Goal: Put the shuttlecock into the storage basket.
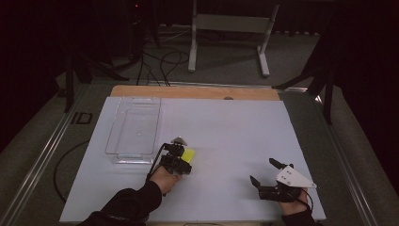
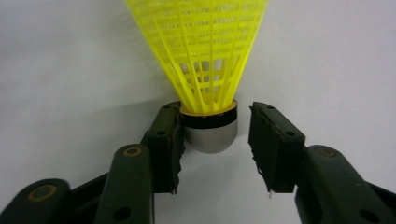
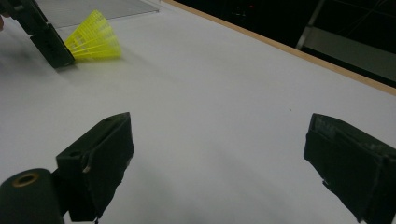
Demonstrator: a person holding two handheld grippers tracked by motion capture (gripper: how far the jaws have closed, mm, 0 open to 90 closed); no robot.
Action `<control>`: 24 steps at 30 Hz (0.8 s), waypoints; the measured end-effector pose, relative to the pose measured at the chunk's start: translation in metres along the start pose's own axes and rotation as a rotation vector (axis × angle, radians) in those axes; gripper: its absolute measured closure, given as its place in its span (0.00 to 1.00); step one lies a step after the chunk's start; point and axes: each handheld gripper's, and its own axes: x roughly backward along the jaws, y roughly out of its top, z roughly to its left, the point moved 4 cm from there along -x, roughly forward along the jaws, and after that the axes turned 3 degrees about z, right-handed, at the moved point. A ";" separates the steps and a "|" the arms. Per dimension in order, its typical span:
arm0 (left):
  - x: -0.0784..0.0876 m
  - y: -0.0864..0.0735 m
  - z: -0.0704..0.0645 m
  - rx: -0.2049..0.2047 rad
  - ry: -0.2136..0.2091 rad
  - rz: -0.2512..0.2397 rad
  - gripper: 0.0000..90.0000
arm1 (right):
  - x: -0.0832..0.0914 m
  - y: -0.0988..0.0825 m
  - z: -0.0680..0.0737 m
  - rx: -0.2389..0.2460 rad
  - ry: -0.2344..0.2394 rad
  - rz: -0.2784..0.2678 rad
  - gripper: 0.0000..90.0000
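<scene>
Two grippers here, so left to right: a clear tray [image 1: 134, 127] sits at the far left of the white table [image 1: 235, 127], then the left gripper [image 2: 215, 135] straddles the cap of a yellow shuttlecock [image 2: 205, 70] lying mid-table, one pad touching, the other a hair off. Looks like the grab step; next it needs a squeeze, then a lift. Right gripper [image 3: 219, 154] sits wide open, holding nothing.

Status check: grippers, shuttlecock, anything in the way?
Left gripper around shuttlecock base, one pad touching, other apart. Right gripper open, idle. Shuttlecock on its side on table. Nothing in the way.
</scene>
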 end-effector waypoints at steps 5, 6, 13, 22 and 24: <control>-0.001 0.000 0.000 -0.017 -0.009 -0.004 0.71 | 0.000 0.000 0.000 -0.003 0.002 0.003 0.09; -0.001 0.000 0.000 -0.023 -0.014 -0.005 0.71 | 0.000 0.000 0.000 -0.003 0.002 0.003 0.09; 0.005 0.000 -0.003 -0.076 -0.050 -0.010 0.72 | 0.000 0.000 -0.001 -0.006 0.001 0.000 0.09; 0.010 -0.006 -0.002 -0.225 -0.081 0.033 0.72 | 0.000 0.000 -0.001 -0.007 0.003 0.003 0.09; 0.012 -0.007 -0.001 -0.250 -0.092 0.041 0.73 | 0.000 0.000 0.000 -0.007 0.003 0.002 0.09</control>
